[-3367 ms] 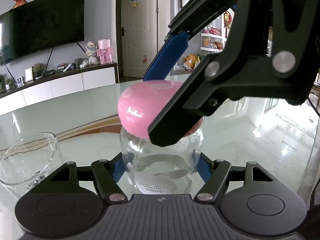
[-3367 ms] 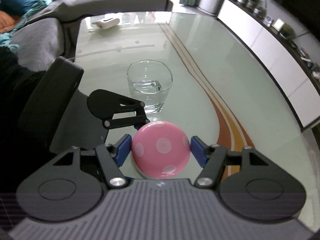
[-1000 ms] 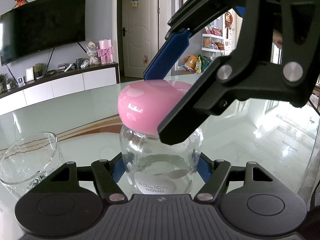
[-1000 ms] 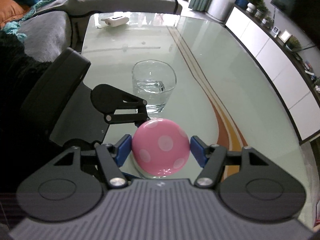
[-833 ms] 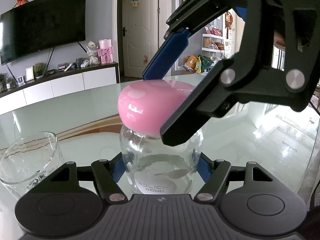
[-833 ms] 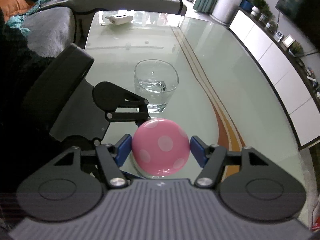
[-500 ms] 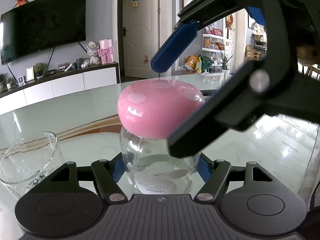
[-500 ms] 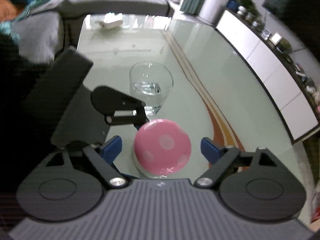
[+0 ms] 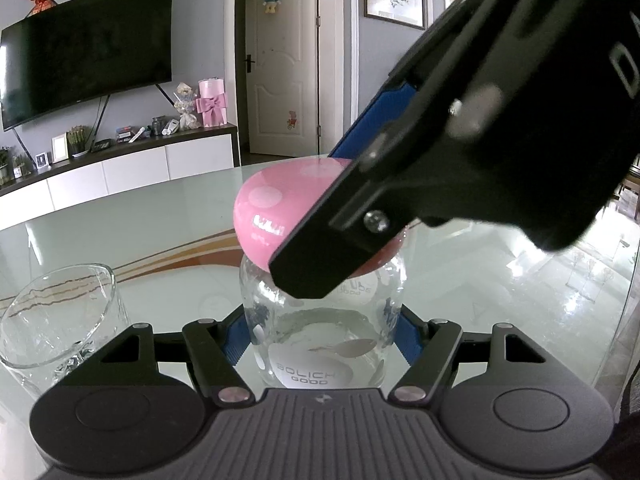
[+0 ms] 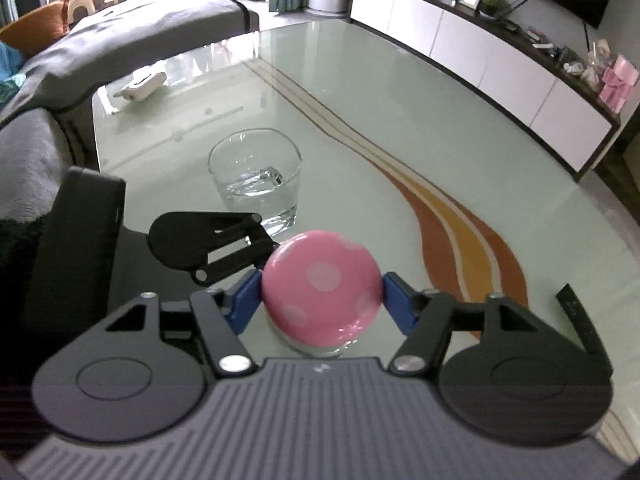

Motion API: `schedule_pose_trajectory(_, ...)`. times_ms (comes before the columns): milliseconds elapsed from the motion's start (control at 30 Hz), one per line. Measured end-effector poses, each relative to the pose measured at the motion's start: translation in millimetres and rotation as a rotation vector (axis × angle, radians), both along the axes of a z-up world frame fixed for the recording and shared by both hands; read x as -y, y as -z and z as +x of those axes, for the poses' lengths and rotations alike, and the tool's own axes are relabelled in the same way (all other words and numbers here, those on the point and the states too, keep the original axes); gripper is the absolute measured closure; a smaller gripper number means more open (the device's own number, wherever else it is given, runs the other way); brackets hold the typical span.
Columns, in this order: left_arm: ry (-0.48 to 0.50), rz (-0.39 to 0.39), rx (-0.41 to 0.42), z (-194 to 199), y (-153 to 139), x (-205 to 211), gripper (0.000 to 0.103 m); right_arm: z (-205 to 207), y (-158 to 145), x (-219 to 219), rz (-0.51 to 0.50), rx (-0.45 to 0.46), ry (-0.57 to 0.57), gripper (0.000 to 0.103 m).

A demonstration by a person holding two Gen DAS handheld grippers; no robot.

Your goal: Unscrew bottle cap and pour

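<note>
A clear glass bottle [image 9: 320,360] with a pink dotted cap [image 9: 280,208] stands on the glass table [image 10: 400,120]. My left gripper [image 9: 322,340] is shut on the bottle's body, blue pads on both sides. My right gripper [image 10: 320,300] comes down from above; its jaws are closing, and the blue pads touch the cap [image 10: 320,280] on its left and right sides. The right gripper's near finger [image 9: 320,264] hides part of the cap in the left wrist view. A drinking glass [image 10: 256,176] with a little water stands just beyond the bottle, also at the lower left as the glass [image 9: 60,320].
A white handset-like object [image 10: 142,84] lies at the table's far end. A grey sofa [image 10: 120,40] stands past that end. The table's curved edge [image 10: 600,208] runs along the right, with a low white cabinet [image 10: 500,68] beyond it.
My right gripper opened off the cap, rolled about its own line, and has closed on the cap again at a new angle. The bottle and my left gripper's hold look the same.
</note>
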State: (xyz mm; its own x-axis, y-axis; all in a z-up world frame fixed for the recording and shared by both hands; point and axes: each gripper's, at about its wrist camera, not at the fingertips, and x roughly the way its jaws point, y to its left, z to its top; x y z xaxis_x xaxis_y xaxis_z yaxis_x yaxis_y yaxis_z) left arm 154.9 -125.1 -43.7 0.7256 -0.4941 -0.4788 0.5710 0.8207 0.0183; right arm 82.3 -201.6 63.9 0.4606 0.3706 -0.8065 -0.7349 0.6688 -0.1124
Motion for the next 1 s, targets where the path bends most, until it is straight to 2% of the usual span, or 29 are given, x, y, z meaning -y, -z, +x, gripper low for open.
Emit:
schedule_pose_trajectory(367,0.003,-0.002,-0.005,11,-2,-9,0.029,7,-3,14,0.022,0.001,-0.21,0.038)
schedule_pose_trajectory(1000,0.008,0.0,-0.004,-9,-2,-12,0.029,14,-8,21,0.041,-0.02,-0.268,0.038)
